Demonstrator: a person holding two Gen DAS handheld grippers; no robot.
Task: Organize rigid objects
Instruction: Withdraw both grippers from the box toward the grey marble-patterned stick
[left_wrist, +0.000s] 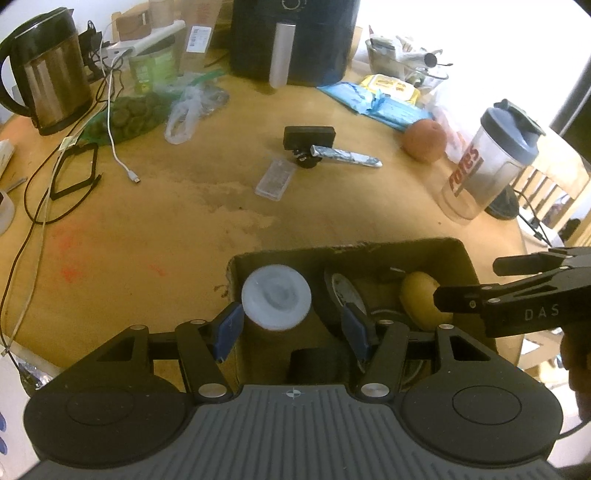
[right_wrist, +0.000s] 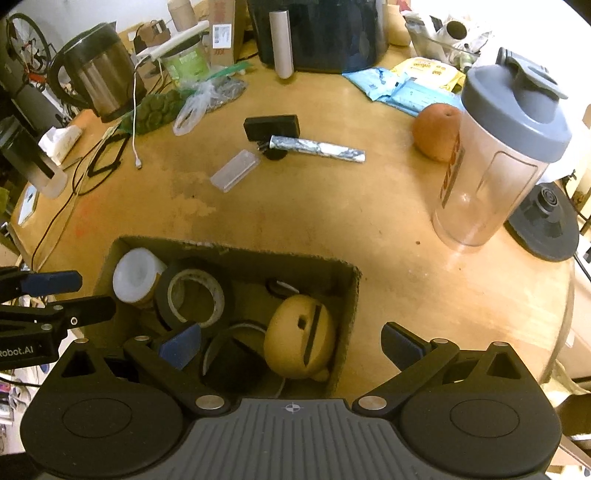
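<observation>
Both grippers, left gripper (left_wrist: 291, 326) and right gripper (right_wrist: 291, 345), are hanging released over the brown cardboard box (right_wrist: 352, 295); ahead, the clear rigid plastic case (right_wrist: 235, 170) is looking light and slippery; grasping across its narrow sides seems best.

Right gripper (left_wrist: 465, 284), body beside cardboard box (left_wrist: 461, 258): white letters "DAS". Left gripper (right_wrist: 74, 295), body at box's (right_wrist: 351, 295) left: "Robot.AI", start cut off. Shaker bottle (left_wrist: 491, 166), beyond box: red lettering, only partly legible.
</observation>
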